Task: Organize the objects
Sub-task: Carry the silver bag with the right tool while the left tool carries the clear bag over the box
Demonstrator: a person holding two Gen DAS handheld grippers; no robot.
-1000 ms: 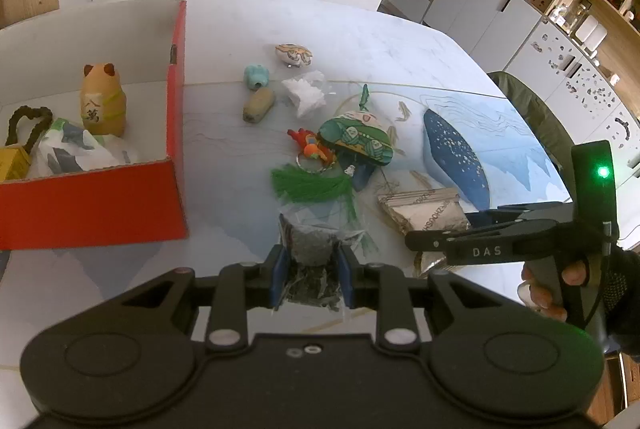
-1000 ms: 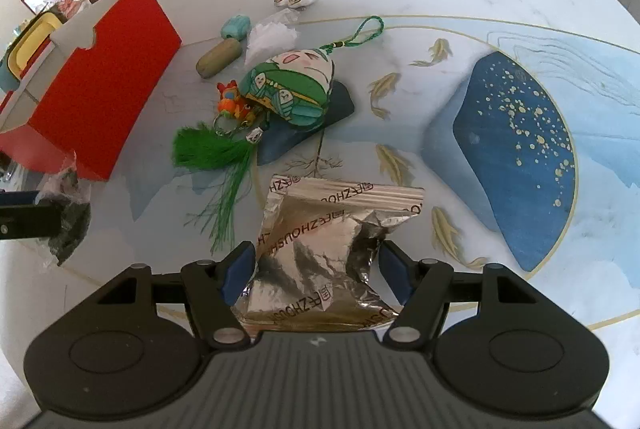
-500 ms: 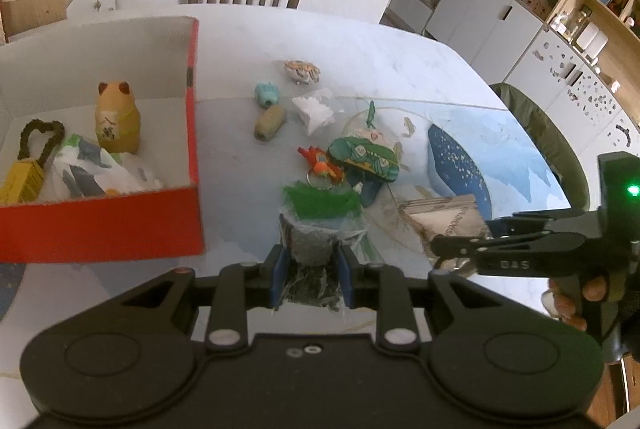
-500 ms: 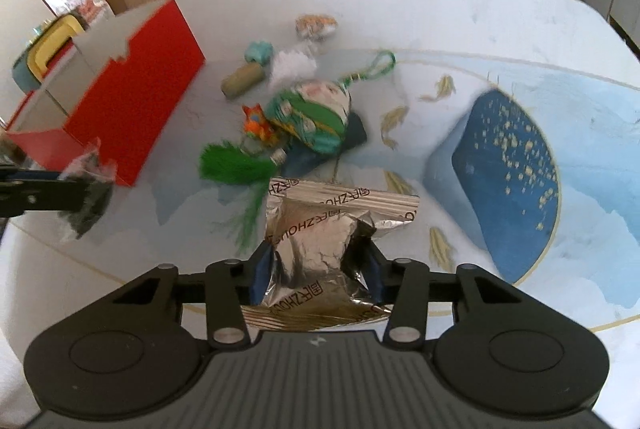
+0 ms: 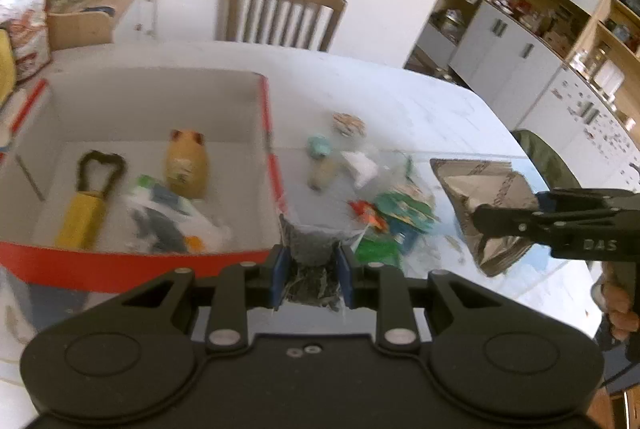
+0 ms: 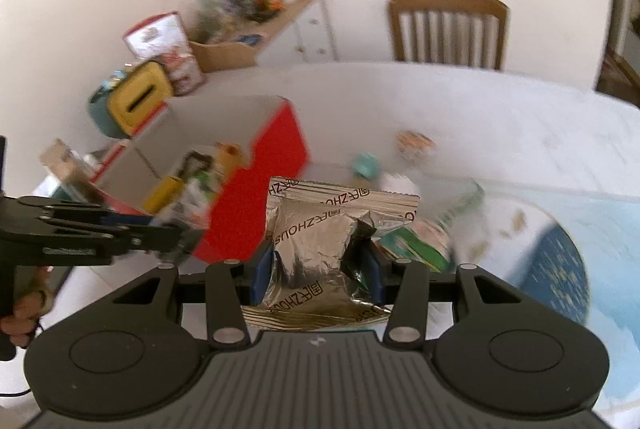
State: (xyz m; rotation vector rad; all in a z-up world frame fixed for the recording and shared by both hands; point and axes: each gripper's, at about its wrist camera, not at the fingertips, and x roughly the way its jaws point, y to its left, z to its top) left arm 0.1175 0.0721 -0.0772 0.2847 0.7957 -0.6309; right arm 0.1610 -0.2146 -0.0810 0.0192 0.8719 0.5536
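Foil pouch [image 6: 320,249] sits clamped in my right gripper [image 6: 316,271]; my left gripper [image 5: 311,275] pinches a clear bag [image 5: 311,257], contents blurred, red box [image 5: 132,261] at ten o'clock.

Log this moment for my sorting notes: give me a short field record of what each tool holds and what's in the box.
left tool: shut on clear bag of dark bits
right tool: shut on silver foil packet
red box: holds yellow item with black loop, tan figurine, white wrapped item
table: small trinkets loose beside box
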